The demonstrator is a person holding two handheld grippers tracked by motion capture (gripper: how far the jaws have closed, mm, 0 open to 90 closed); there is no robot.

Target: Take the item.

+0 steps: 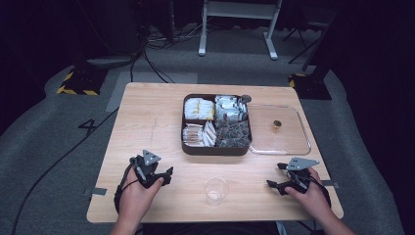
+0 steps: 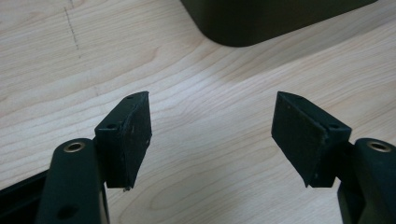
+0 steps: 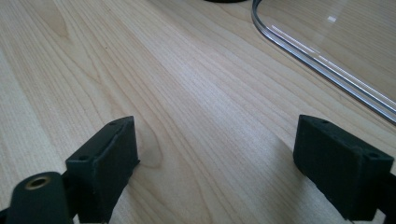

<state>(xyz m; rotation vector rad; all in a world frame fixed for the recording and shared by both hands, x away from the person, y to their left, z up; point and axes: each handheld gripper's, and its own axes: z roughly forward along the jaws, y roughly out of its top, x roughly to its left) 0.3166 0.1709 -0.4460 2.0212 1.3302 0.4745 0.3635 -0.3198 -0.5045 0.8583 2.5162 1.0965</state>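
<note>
The left hand-held gripper rests low over the near left part of the wooden tabletop, held in the person's left hand; in the left gripper view its two black jaws stand wide apart with bare wood between them, gripping nothing, and the rounded corner of the dark compartment tray lies just ahead of them; the right hand-held gripper sits at the near right of the tabletop in the right hand, its jaws likewise spread wide in the right gripper view, with empty wood grain between the pads and nothing held; ahead and to the side of them curves the rim of the clear plastic lid, apart from the jaws; in the high view the clear plastic cup stands upright near the front edge of the tabletop, between the two hand-held grippers and touched by neither; the tray sits toward the middle, its four compartments filled with packets, white and yellow ones at the left, silvery and darker ones at the right; the lid lies flat just beside the tray's right edge, with a small brown object showing on or under it; which, I cannot tell.
</note>
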